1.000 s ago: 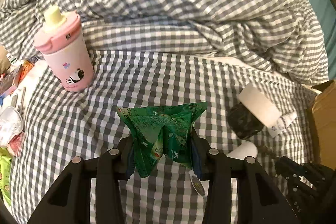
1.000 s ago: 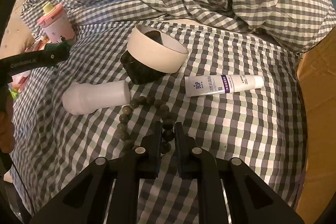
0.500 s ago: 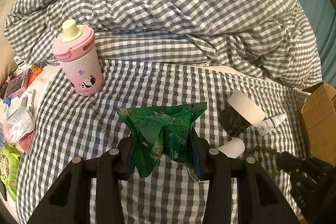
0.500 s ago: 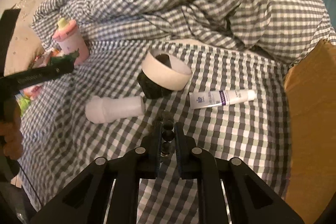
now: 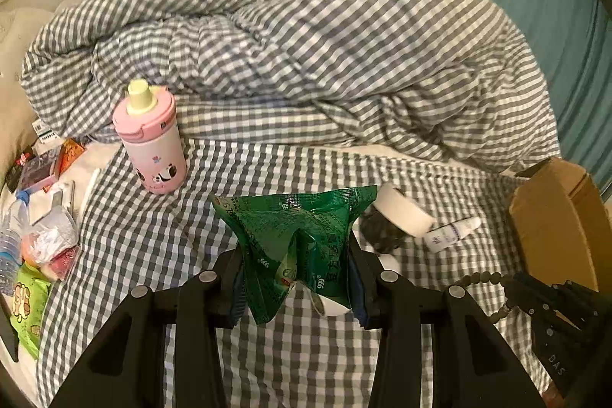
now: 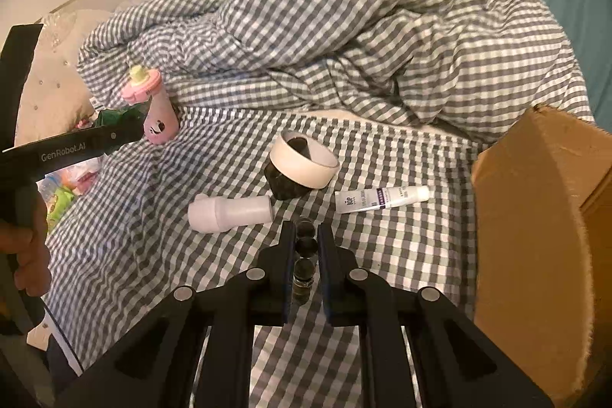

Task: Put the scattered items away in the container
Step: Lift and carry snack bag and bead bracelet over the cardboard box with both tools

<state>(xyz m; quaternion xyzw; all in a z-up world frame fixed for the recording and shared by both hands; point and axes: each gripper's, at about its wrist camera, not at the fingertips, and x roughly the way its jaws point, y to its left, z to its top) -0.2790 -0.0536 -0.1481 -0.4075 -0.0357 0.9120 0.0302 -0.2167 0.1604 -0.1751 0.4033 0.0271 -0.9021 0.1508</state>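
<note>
At the far left edge of the bed a clutter of small packets lies on white sheet, and just right of it a pink cup stands upright on the checked sheet, spout up. The left gripper is clenched on a crumpled green sachet, held above the sheet with its long axis upright and its wide sealed edge on top. Right of that, a white bottle lies on its side, cap end toward the left, beside a roll of tape resting on a dark object. The right gripper grips a string of dark beads, which hangs between the nearly closed jaws. A white tube lies level, cap pointing right toward the cardboard box at the bed's right edge.
</note>
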